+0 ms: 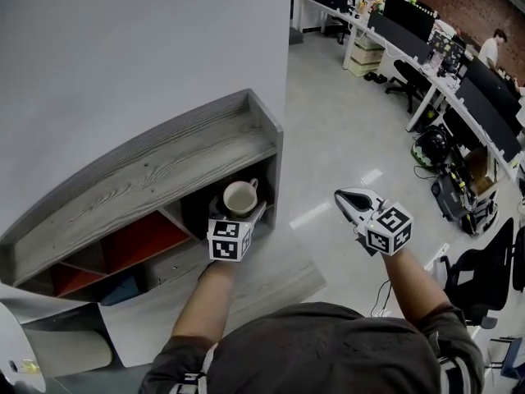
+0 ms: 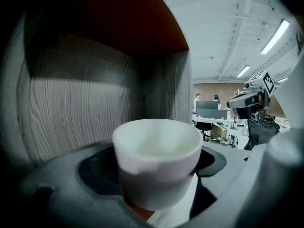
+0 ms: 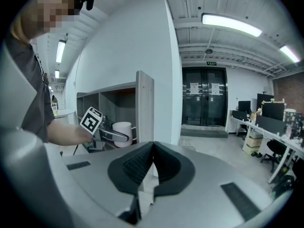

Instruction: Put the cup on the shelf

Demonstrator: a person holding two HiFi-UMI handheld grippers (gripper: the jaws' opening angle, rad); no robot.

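A white cup with a handle stands upright between the jaws of my left gripper, which is shut on it at the mouth of the shelf's right-hand compartment. The left gripper view shows the cup close up, held between the dark pads, with the compartment's grey wood wall behind. The grey wooden shelf stands against the white wall. My right gripper hangs over the floor to the right, shut and empty. From the right gripper view, the cup and the left gripper sit at the shelf opening.
The shelf has red-backed compartments further left. A white table top lies in front of the shelf. Desks with monitors, chairs and cables fill the office to the right. A person sits at the far desks.
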